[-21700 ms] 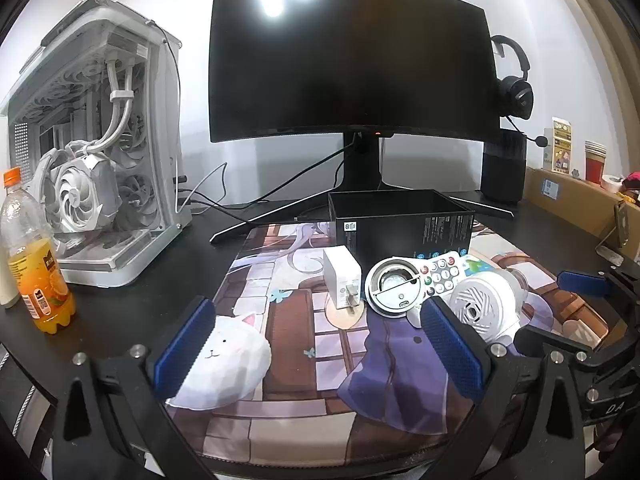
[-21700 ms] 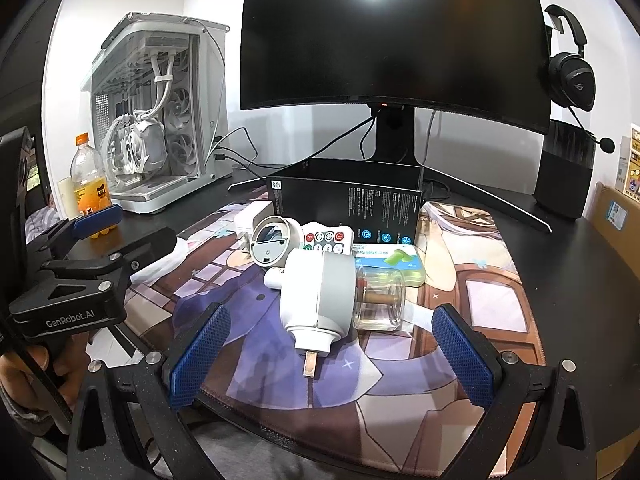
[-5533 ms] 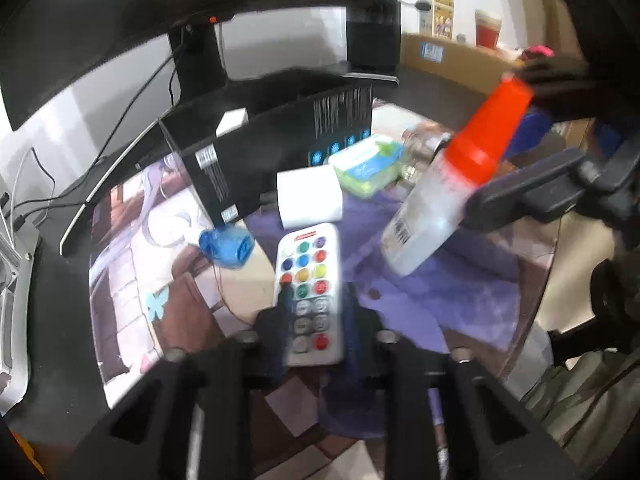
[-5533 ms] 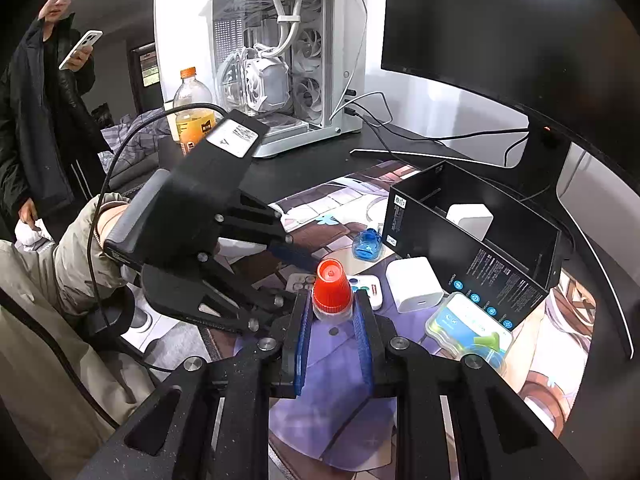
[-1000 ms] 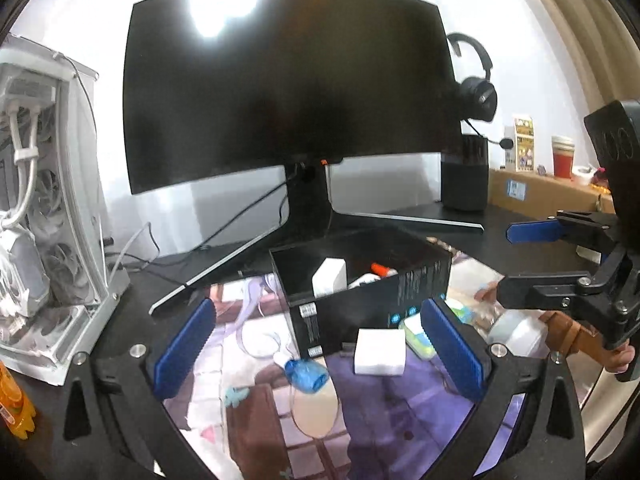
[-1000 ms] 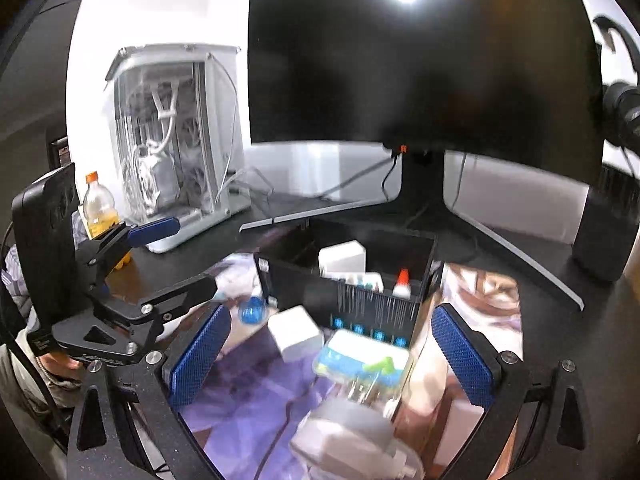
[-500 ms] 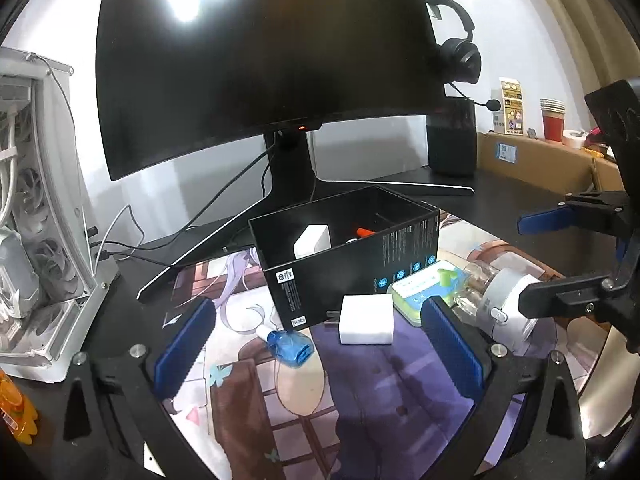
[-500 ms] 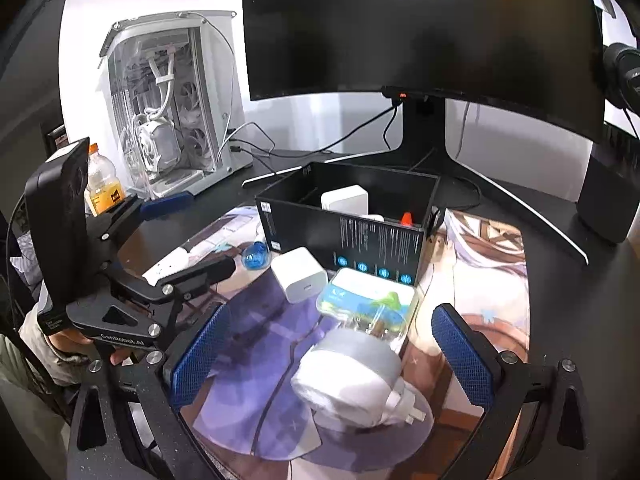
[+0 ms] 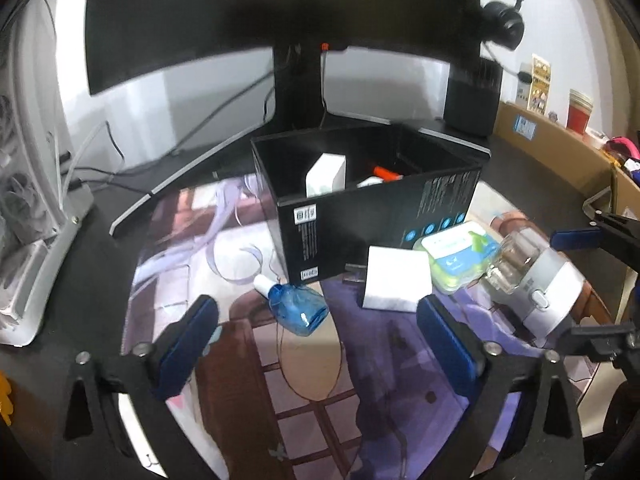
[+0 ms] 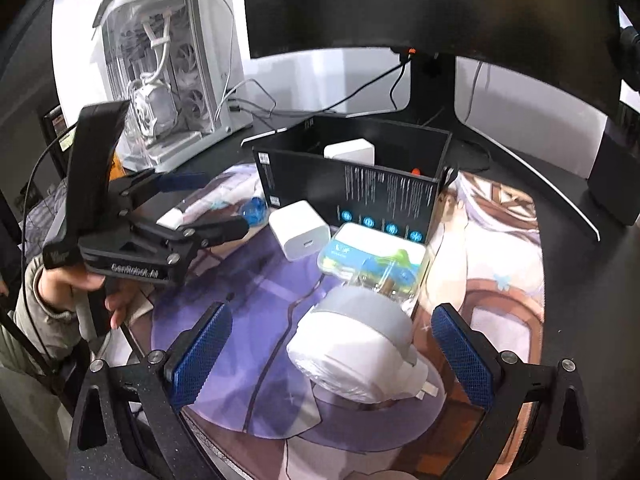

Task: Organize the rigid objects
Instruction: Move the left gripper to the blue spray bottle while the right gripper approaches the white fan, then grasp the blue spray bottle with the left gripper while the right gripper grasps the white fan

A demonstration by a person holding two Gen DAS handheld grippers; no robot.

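Hovering over the near part of the illustrated desk mat (image 9: 304,384), the left gripper (image 9: 318,344) has its blue-padded jaws spread wide with nothing clamped; they have just been closing a little, and only the mat shows between them. Just beyond its jaws a small blue bottle (image 9: 296,308) lies on its side with its white cap toward the far left. The right gripper (image 10: 330,354) is likewise released and empty, its jaws standing to either side of a white and grey plug-in device (image 10: 356,352) that lies on the mat near the near edge, not touching either pad. A clear glass jar (image 10: 390,280) sits against the far end of that device. Beyond it lies a pale green and blue flat case (image 10: 360,254), and just left of the case a white charger cube (image 10: 300,234). Behind these, toward the middle of the mat, stands an open black box (image 10: 352,188); inside it are a white block (image 9: 326,174) and an orange-capped bottle (image 9: 382,174), largely hidden by the box wall. In the right wrist view a hand (image 10: 80,284) holds the left gripper at the mat's left edge. A monitor (image 9: 280,12) stands behind the box at the back of the desk, and a white computer case (image 10: 168,68) sits at the far left.
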